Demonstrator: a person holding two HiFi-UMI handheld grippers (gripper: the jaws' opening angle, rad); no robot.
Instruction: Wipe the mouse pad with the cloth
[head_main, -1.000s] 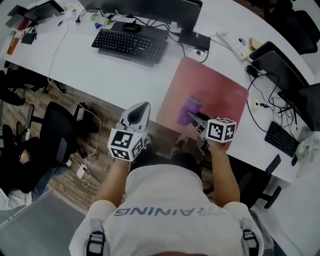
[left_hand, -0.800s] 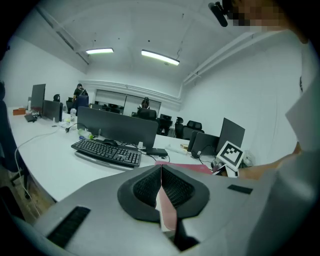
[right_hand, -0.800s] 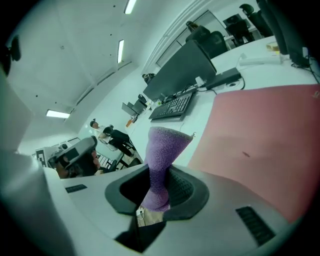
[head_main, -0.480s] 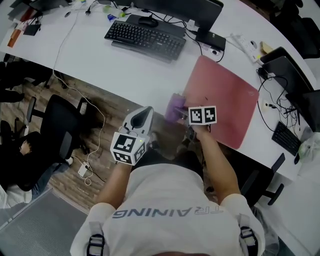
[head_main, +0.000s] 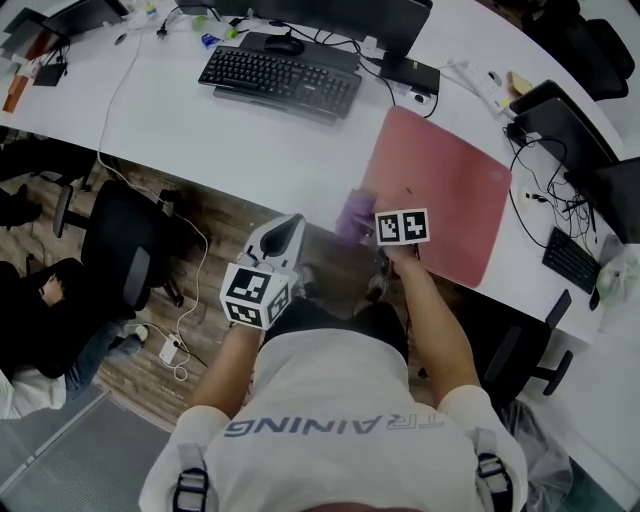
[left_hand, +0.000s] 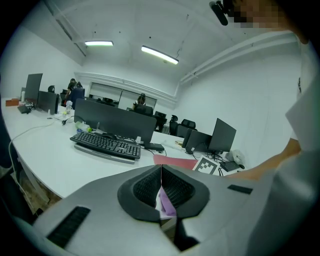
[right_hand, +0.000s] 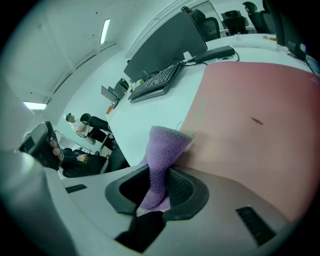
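The red mouse pad lies on the white desk, to the right of the keyboard. My right gripper is shut on a purple cloth, which sits at the pad's near left edge by the desk's front edge. In the right gripper view the cloth rises out of the right gripper and its free end rests where the pad meets the desk. My left gripper is shut on nothing, held off the desk front to the left of the cloth. In its own view the left gripper points at the pad.
A black keyboard, a mouse and a monitor base stand behind the pad's left side. Laptops, cables and a second keyboard crowd the right. A black office chair stands on the floor to the left.
My right gripper has carried the cloth leftwards from the pad's middle to its near left edge. The left gripper has stayed shut and nearly still.
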